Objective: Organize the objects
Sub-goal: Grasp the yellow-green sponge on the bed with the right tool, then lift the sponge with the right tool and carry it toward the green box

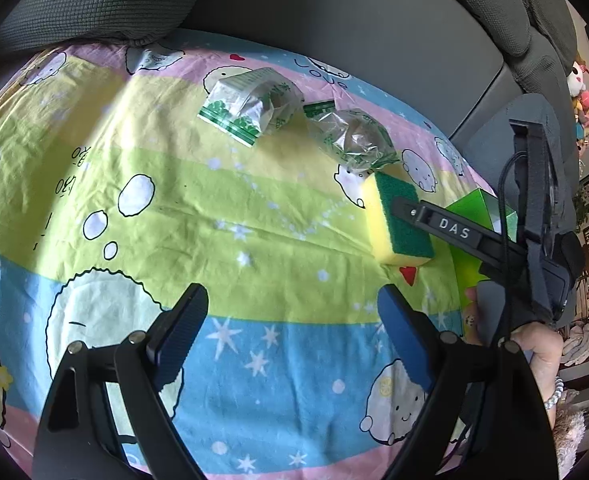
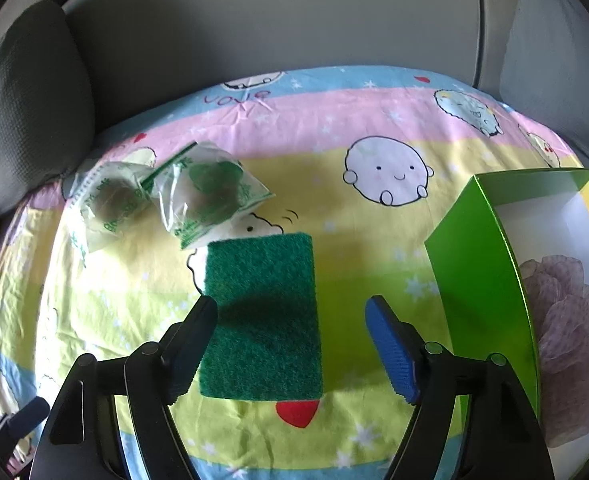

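A yellow sponge with a green scouring top (image 2: 262,316) lies on the cartoon-print sheet, between and just below my right gripper's (image 2: 292,320) open fingers; it also shows in the left wrist view (image 1: 400,220). Two clear plastic bags with green print (image 2: 208,192) (image 2: 110,200) lie beyond it, also seen in the left wrist view (image 1: 250,104) (image 1: 352,138). An open green box (image 2: 490,264) stands at the right, with a mauve mesh puff (image 2: 566,316) inside. My left gripper (image 1: 292,308) is open and empty over the sheet.
The sheet (image 1: 214,220) covers a sofa seat with grey cushions (image 1: 94,0) and a grey backrest (image 2: 274,20) behind. The right gripper's body and the hand holding it (image 1: 534,240) show at the right of the left wrist view.
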